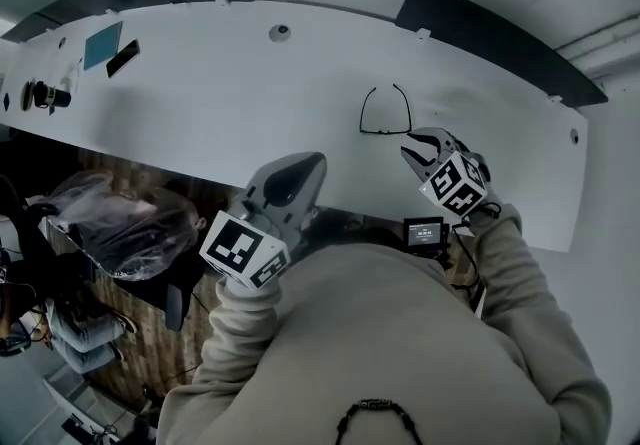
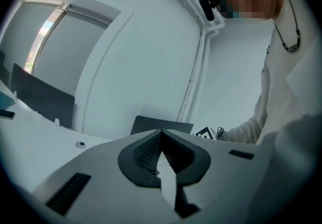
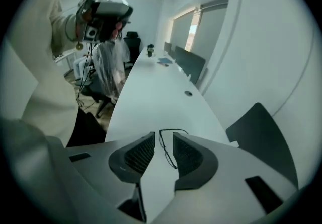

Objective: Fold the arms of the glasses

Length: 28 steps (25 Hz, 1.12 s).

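Glasses unfolded on desk.
My right gripper parted, aimed to take an arm; left gripper clenched, empty, held back.

Black-framed glasses, white table, black-and-white square markers on grey right gripper, teal card.

An open-plan office — a long white desk with a round cable port, dark divider panels along its far edge, a black swivel chair and tall windows.
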{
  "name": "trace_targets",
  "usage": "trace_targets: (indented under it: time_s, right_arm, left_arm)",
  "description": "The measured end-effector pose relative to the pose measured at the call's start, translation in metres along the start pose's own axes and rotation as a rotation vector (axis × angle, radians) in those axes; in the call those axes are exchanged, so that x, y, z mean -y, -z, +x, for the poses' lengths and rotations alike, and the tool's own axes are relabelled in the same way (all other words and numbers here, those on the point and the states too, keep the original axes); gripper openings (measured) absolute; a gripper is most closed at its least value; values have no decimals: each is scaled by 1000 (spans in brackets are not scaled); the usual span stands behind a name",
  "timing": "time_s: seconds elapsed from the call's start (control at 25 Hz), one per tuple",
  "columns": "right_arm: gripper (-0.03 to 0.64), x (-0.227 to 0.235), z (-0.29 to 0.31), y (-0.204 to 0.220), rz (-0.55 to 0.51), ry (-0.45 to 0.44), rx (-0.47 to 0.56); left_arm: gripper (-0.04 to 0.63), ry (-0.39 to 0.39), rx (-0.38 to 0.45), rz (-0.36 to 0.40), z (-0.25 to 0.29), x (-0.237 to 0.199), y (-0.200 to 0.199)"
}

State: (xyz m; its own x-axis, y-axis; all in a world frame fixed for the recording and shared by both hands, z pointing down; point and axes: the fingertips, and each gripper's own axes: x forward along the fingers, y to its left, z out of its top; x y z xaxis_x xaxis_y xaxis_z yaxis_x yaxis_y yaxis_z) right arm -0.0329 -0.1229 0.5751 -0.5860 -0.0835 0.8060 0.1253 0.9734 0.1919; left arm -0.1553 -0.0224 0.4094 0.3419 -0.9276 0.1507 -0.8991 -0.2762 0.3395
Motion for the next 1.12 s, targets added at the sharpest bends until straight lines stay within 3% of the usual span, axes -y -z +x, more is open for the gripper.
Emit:
trace_targets:
  time_s: [0.08,0.52,0.84,0.92,1.12]
  right_arm:
    - [110,-5,24,10,-48,-43,-46]
    - [126,-11,129,70,-240,-160,-298]
    - [116,-11,161,89,-333,-166,-429]
    - [76,-11,167,92,-335,-162,-452]
    - [67,-13,176,104,-343,-166,-485]
  left_arm:
    - [1,-32,-3,-7,-9,-7,3]
    - [0,-166,-30,-78,-60,-39,43]
    - [0,-238,-25,-85,-88,-49,48]
    - [0,-240,-19,-85,-90,-49,48]
    - [0,-225,-30,-73,-87,-46,49]
